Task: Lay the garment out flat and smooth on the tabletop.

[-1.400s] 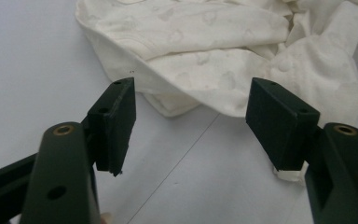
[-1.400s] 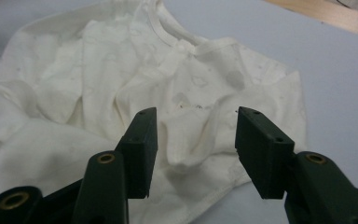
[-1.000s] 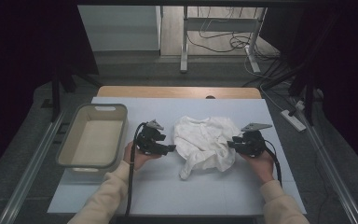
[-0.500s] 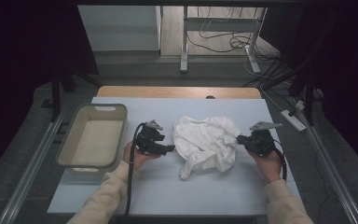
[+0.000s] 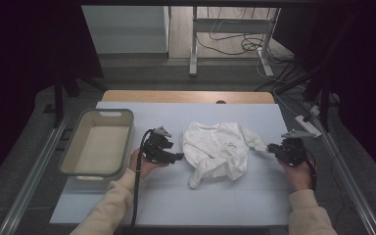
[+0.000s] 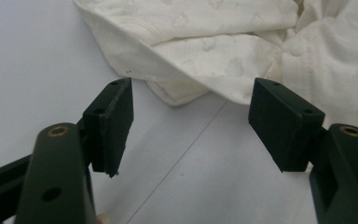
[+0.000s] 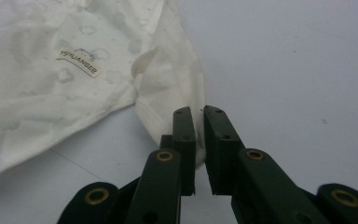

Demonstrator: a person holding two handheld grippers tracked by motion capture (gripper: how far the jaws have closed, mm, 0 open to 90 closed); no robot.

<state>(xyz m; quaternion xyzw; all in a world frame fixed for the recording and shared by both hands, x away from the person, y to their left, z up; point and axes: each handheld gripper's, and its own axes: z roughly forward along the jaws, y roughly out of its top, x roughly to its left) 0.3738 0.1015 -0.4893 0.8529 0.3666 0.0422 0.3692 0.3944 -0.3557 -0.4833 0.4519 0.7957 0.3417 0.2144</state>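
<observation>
Both forearms come in from the near edge in pale sleeves. The left hand (image 5: pixel 144 164) holds the left gripper (image 5: pixel 175 156) low and roughly level, pointing toward the middle, its jaws standing wide apart with nothing between them. The right hand (image 5: pixel 298 174) holds the right gripper (image 5: pixel 270 147) out toward the right side, pointing inward; its jaws have just closed and pinch a fold of the white garment (image 5: pixel 220 152).

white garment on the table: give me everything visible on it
The white garment is soft knit cotton by its look, with a faint tone-on-tone print and a small sewn label. It lies crumpled on the pale blue table, right of the tub. One sleeve is drawn out sideways, pinched in the right gripper. The left gripper, open, sits just short of its hem.
</observation>
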